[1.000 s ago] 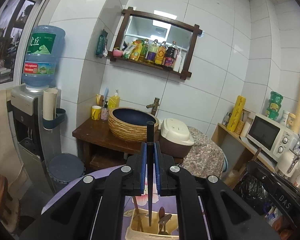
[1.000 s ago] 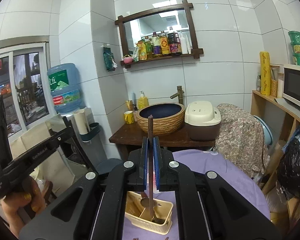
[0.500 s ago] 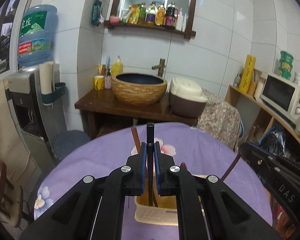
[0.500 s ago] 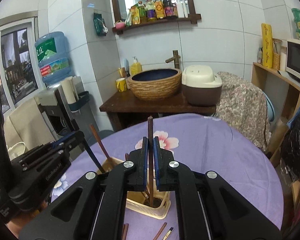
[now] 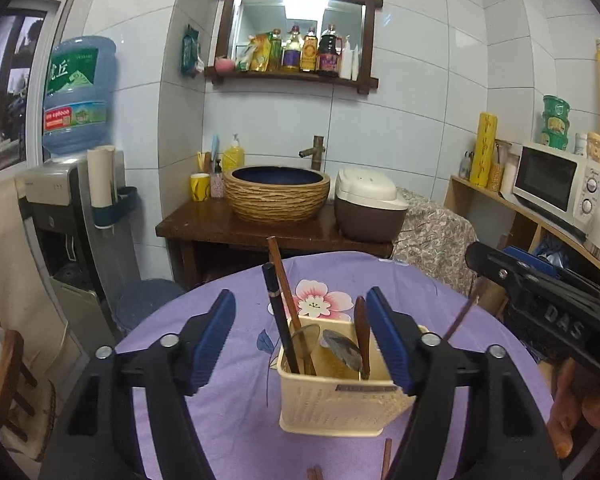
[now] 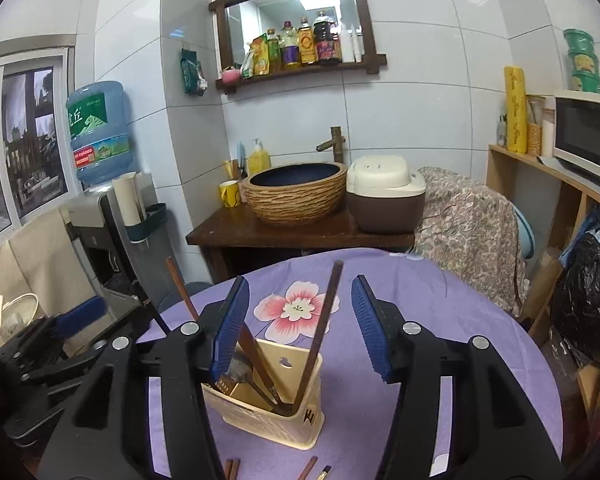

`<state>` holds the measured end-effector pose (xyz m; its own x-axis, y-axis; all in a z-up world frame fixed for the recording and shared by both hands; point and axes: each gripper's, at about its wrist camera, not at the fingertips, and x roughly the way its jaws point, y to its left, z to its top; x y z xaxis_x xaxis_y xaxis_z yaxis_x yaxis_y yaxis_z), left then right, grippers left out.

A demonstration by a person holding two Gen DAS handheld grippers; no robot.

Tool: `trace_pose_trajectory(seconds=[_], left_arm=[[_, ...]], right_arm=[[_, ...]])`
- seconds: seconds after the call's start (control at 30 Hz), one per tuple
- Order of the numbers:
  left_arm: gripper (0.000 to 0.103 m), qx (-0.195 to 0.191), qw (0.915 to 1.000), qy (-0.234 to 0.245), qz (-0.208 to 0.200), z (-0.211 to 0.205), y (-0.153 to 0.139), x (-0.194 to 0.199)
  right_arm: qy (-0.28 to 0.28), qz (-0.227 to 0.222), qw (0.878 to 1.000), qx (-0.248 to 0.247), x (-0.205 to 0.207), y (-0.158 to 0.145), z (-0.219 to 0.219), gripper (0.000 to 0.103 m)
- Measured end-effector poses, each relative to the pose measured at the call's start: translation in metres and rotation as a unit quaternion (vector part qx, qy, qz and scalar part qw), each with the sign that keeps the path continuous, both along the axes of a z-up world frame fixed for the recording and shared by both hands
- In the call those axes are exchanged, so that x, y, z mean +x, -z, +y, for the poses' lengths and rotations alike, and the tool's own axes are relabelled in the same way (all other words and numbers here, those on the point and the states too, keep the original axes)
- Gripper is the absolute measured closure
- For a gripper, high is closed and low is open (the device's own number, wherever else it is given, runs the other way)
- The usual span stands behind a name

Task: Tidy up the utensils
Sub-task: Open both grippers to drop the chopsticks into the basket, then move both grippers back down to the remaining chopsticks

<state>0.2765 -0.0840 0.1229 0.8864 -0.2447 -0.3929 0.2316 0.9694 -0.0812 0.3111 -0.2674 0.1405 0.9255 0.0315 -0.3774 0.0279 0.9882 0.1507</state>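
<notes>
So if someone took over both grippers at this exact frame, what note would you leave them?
Left gripper: fingers have just opened; the black chopstick now stands free in the basket.
Right gripper: fingers have just opened too; the brown chopstick leans in the basket, not pinched.
Done: both sticks are dropped in with the spoons and another brown stick.
Left: a few loose sticks lie on the purple tablecloth in front of the basket, at the picture's bottom edge. Back both grippers off and collect those next.
</notes>
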Motion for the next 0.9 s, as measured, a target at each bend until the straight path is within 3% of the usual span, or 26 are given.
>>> trace_pose_trajectory(seconds=[0.1,0.3,0.53,0.9], left_arm=[[0.019,-0.017,0.9998,-0.005,-0.005,0.011,0.001,-0.020],[0.014,-0.008,0.9999,-0.014,-0.002,0.020,0.017,-0.046],[0.014,0.012,0.9991,-0.023,0.033,0.033,0.051,-0.064],[0.014,0.022,0.9943,-0.048,0.092,0.058,0.106,-0.084]], right_arm=[[0.014,-0.025,1.000,-0.005,-0.018,-0.002,-0.001,0.027],[0.020,-0.026,0.999,-0.019,-0.054,0.004,0.005,0.027],[0.009,0.007,0.999,-0.051,-0.101,0.037,0.021,0.027],[0.013,0.126,0.990,-0.069,-0.123,0.129,0.026,0.026]])
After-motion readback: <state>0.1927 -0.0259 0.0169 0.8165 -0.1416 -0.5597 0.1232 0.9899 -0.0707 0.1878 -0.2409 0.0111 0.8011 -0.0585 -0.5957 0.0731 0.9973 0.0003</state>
